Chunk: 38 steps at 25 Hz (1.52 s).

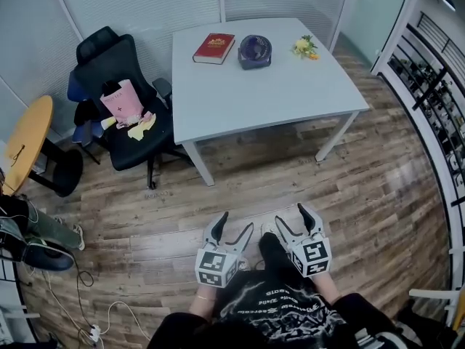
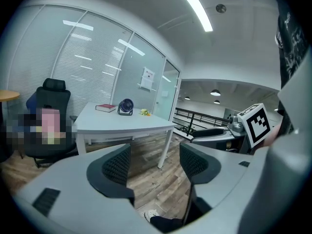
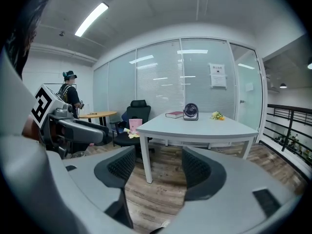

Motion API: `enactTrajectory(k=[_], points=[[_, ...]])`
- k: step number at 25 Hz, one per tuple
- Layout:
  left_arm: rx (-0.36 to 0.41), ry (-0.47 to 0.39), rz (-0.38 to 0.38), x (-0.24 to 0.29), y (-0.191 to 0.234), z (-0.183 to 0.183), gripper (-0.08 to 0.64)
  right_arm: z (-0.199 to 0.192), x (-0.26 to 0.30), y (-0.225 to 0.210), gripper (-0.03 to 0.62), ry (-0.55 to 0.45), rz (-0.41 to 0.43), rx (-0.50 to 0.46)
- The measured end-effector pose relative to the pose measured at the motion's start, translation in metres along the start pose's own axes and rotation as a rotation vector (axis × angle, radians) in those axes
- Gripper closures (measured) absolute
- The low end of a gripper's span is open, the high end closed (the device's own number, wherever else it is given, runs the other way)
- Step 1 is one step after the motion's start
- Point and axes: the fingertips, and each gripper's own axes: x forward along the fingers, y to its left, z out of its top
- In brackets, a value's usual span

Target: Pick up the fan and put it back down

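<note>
Nothing of the task is done yet, as far as I can judge: the fan (image 1: 254, 51) stands on the white worktop (image 1: 218, 97), well ahead of both my sets of jaws, with wooden floor (image 1: 290, 173) between us. My left gripper (image 1: 237, 222) has its jaws released and spread, with only bare floor showing through the gap. My right gripper (image 1: 290, 215) is the same, its jaws wide apart and nothing between the pads. The two hang side by side, close to my body and tipped a little downward. Seen along my left jaws, the fan sits far ahead, above the gap and toward the left jaw. Along my right jaws, it is far ahead and above the gap, toward the right jaw. On the worktop the fan is just beside a red book (image 1: 214, 48), which lies toward my left jaws' side. A small bunch of yellow flowers (image 1: 305, 47) lies apart from the fan, toward my right jaws' side. A black office chair (image 1: 120, 100) stands off the worktop's corner, ahead of and outside my left jaws. Everything is left to do: I would have to close the distance to the worktop, bring one set of jaws around the fan, clench on it, lift it clear, set it back down and release.
</note>
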Motion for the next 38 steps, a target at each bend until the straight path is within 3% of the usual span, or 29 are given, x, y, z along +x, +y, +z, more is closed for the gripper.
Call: enactTrajectory(k=[13, 22, 31, 38], points=[[-0.010, -0.016, 0.108, 0.110, 0.035, 0.052, 0.242, 0.042, 0.097, -0.094, 0.287, 0.004, 0.100, -0.046], [-0.008, -0.052, 0.199, 0.176, 0.038, 0.083, 0.242, 0.060, 0.133, -0.162, 0.288, -0.006, 0.145, -0.048], [-0.051, -0.033, 0.231, 0.214, 0.037, 0.086, 0.242, 0.063, 0.154, -0.200, 0.293, 0.001, 0.178, -0.043], [-0.043, -0.018, 0.208, 0.235, 0.031, 0.088, 0.242, 0.058, 0.157, -0.215, 0.298, 0.012, 0.173, -0.008]])
